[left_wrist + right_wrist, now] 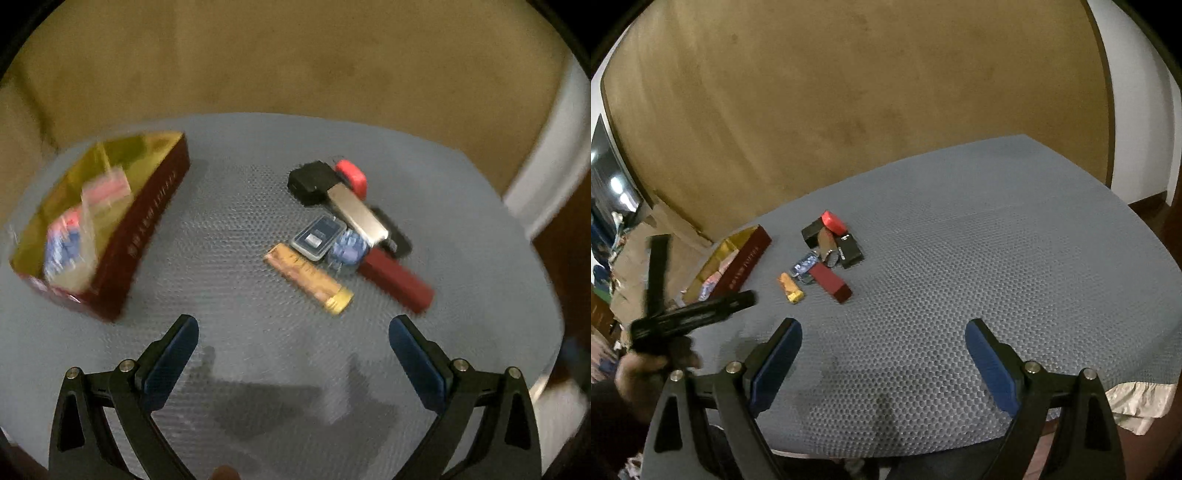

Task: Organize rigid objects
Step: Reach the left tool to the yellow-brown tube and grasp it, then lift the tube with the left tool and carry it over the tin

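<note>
A dark red box with a gold inside point(110, 221) stands at the left of the blue-grey mat point(240, 229) and holds a few small packets. A pile of small rigid objects lies at centre right: an orange-gold bar point(308, 278), a long dark red box point(397, 278), a silver bar point(356, 212), a black box point(310, 181), a red piece point(351, 175) and a blue-grey card case point(317, 236). My left gripper point(293, 328) is open and empty, near the pile. My right gripper point(882, 332) is open and empty, farther back; the pile point(827, 254) and box point(731, 266) lie ahead to its left.
A tan padded wall point(849, 92) rises behind the mat. The left gripper's fingers point(701, 314) show blurred at the left of the right wrist view. A white wall point(1137, 110) and cloth edge point(1137, 402) are at the right.
</note>
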